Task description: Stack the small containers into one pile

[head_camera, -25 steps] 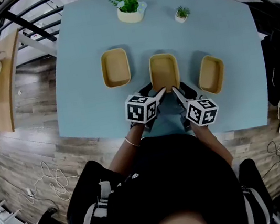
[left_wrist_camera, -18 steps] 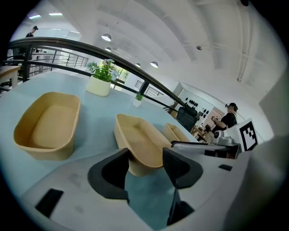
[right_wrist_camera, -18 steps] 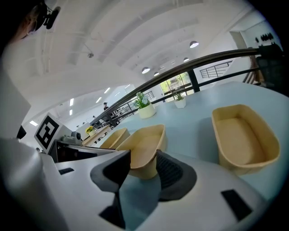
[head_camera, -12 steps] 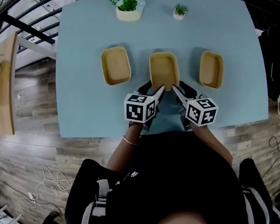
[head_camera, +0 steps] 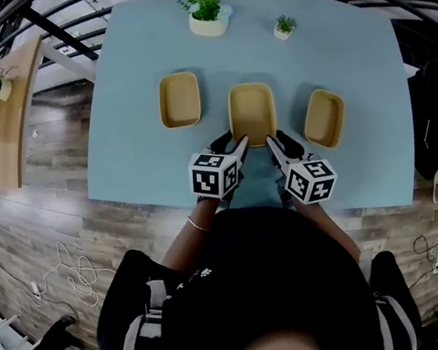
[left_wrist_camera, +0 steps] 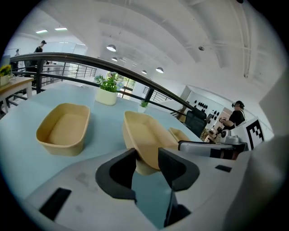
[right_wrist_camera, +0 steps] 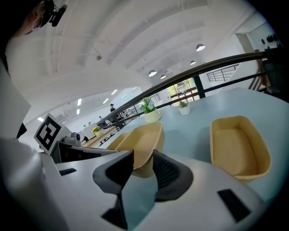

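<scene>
Currently both grippers are at the near end of the middle container (head_camera: 252,113), which serves as reference for all positions below.

- Middle container: tan, oblong, empty, sitting on the blue table (head_camera: 141,58), long axis running away from the person.
- Left gripper (head_camera: 238,142): at the near-left corner of the middle container. Jaws have just been closing. In its own view they stand at a medium gap with the container's near wall and rim between them, both pads against that wall.
- Right gripper (head_camera: 270,141): at the near-right corner of the middle container. Jaws narrow, and its own view shows the rim and end wall caught between the two pads.
- Left container (head_camera: 179,99): same tan type, empty, to the left of the middle container and slightly farther back, apart from it, with bare table between.
- Right container (head_camera: 325,117): same type, empty, to the right of the middle container and a little nearer, apart from it, turned slightly off parallel.
- No container is nested in another; all three are separate.
- Large potted plant (head_camera: 207,12): beyond the middle container, near the far table edge.
- Small potted plant (head_camera: 284,27): beyond and to the right of the middle container.
</scene>
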A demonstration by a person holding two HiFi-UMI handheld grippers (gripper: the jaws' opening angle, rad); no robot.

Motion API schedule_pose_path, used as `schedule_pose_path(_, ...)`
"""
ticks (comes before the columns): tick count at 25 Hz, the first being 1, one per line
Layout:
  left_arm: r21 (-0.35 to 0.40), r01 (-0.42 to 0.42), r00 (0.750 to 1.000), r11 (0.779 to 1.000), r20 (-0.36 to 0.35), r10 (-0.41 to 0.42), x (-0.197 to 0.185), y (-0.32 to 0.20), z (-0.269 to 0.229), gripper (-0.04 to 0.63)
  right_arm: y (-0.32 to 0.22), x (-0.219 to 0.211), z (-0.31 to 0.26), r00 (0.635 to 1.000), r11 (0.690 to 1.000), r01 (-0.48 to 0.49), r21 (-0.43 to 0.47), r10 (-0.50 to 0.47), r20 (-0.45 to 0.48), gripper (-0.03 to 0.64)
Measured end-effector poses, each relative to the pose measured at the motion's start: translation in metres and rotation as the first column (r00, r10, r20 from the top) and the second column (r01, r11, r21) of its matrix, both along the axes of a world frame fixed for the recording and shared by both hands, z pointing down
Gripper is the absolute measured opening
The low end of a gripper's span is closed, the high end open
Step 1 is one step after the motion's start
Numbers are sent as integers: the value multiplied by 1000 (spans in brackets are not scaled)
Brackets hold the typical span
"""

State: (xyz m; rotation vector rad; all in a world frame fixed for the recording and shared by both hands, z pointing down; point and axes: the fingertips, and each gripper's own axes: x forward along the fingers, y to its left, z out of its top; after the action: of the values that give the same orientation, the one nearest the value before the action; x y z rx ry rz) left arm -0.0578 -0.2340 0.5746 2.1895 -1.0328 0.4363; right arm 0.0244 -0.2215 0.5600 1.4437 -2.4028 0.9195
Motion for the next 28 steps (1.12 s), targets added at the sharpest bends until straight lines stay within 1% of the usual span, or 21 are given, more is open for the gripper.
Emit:
schedule_pose_path(5, 20, 57, 998, 998, 14, -58, -1, 8, -5, 126, 8, 5, -6, 999, 999, 30, 25, -31, 23, 114)
schedule_pose_path(13, 55, 146, 987, 988, 56, -149, -20, 29, -9, 123, 24, -12, -13, 989, 989, 128, 70, -132, 63, 109)
schedule_pose_path(18, 82, 178, 981, 981, 69, -184, -40, 38, -20, 121, 28, -31, -21, 982, 982, 165, 94, -172, 76, 104)
schedule_pose_path(21, 109, 178, 979, 978, 81, -187, -50, 36, -28, 121, 26, -41, -26, 980, 978, 177, 108, -185, 78, 104)
schedule_pose_path(25, 141, 158, 979, 977, 108, -174, -62, 28, -34, 121, 20, -53, -28, 980, 979, 173, 110, -182, 80, 103)
schedule_pose_path(28, 151, 141, 981, 978, 110, -159, -73, 19, -37, 121, 12, -64, -29, 982, 981, 161, 110, -170, 82, 103)
